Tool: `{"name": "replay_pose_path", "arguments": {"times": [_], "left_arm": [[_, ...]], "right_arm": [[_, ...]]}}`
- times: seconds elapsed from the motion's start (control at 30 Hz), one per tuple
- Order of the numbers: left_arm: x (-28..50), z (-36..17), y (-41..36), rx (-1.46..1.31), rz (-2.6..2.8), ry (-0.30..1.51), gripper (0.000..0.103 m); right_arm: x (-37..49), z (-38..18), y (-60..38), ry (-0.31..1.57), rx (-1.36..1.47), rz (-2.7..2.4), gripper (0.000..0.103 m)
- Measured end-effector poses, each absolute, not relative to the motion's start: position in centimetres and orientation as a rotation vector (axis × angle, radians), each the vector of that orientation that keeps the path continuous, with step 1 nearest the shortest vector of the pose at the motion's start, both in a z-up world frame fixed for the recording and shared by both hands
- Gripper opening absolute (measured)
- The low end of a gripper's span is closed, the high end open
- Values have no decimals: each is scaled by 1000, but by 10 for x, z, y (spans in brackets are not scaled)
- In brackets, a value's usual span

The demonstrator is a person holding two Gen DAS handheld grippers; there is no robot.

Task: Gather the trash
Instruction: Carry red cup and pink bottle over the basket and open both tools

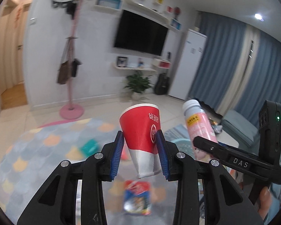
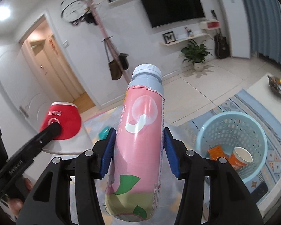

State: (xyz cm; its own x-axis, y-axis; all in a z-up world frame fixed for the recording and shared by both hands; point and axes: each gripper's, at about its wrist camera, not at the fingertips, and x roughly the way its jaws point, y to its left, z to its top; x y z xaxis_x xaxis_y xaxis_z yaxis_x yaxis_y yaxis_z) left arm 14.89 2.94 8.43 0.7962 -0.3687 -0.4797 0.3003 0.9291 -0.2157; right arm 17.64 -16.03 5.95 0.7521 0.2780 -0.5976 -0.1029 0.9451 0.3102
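L gripper [image 1: 142, 150]: mine, clamped on the red paper cup [image 1: 142, 129]; blue pads pinch its sides abt mid-height, rim pointing up & away, narrow silver base toward the cam. Cup sits ctr of left wrist view, tilted a bit left.
R gripper [image 2: 138, 148]: mine too, closed around the pink bottle [image 2: 138, 140]; pads press both sides of the label, grey cap [image 2: 147, 71] up top, bottle leaning slightly right, filling ctr of right wrist view.
Pose: both held up off the floor, aimed fwd into the room, side by side. In left view my R gripper comes in from the right edge w/ the bottle near the cup but apart. In right view my L gripper enters lower left, cup at mid left.
R hand [image 1: 264, 198]: fingers wrapped on the handle, lower right of left view.
Basket [image 2: 260, 129]: light blue mesh, lower right of right view, on a rug; holds an orange cup [image 2: 240, 158] & an orange packet [image 2: 216, 151].
Floor: snack packet [image 1: 137, 196], blurry, below the cup in left view.
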Motion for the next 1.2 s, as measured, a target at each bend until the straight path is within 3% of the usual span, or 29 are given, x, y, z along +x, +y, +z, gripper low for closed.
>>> {"name": "replay_pose_path", "arguments": {"times": [0.2,0.5,0.87,1.07,1.13,1.2], "left_arm": [[176,74,-39,-105,-473,592,34],[224,19,-127,-68,-575,744,34],[263,-44,-184,-33,-575,892,35],[269,-56,-196,1,-567,923,36],[268,-55,-199,0,-556,928,41],[267,-53,-195,-23,-555,924,61]], "right_arm": [[185,52,-231,686,321,80,48],[211,2,-319,765,402,-94,47],[232,-71,-371,904,449,-206,48],[233,-84,-379,927,445,-238,48],[232,-84,-383,926,451,-241,49],[230,-82,-384,921,457,-245,49]]}}
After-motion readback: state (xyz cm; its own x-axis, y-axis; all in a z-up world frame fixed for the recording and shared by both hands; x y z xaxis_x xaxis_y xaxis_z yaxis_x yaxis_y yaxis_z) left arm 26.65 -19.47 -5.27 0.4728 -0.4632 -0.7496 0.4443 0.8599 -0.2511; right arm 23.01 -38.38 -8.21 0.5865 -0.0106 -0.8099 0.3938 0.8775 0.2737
